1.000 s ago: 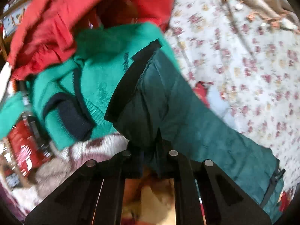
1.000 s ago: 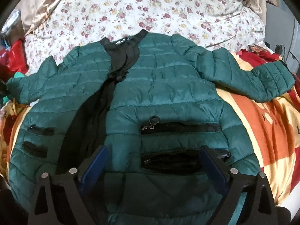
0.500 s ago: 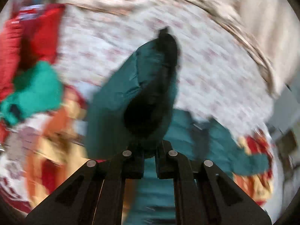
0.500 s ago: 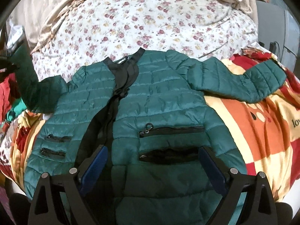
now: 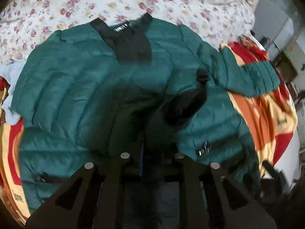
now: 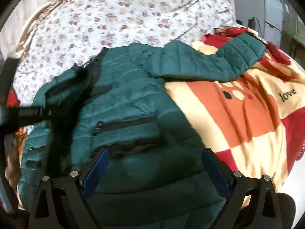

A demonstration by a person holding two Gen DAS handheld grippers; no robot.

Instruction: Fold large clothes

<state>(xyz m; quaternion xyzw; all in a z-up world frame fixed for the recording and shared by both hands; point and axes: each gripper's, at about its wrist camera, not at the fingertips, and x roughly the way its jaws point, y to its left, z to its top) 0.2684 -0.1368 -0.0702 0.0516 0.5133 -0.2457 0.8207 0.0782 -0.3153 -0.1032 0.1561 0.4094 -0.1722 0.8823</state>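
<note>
A dark green puffer jacket (image 5: 80, 87) with black lining lies face up on the bed; it also shows in the right wrist view (image 6: 131, 110). My left gripper (image 5: 150, 152) is shut on the jacket's left sleeve (image 5: 183, 106), which is folded across the chest with its black cuff lining showing. The other sleeve (image 6: 219, 61) lies stretched out to the right on the blanket. My right gripper (image 6: 154, 164) is open and empty, hovering over the jacket's lower hem near the zip pockets (image 6: 124, 126). The left gripper body (image 6: 24, 112) shows at the left edge of the right wrist view.
The jacket rests on an orange, red and cream checked blanket (image 6: 247, 118) marked "love". A floral bedsheet (image 5: 95, 3) covers the far half of the bed. Grey furniture (image 5: 278, 28) stands beyond the right bed edge.
My left gripper has carried the left sleeve from the bed's left side, up and over onto the jacket's chest. My right gripper has shifted a little to the right and stays open.
</note>
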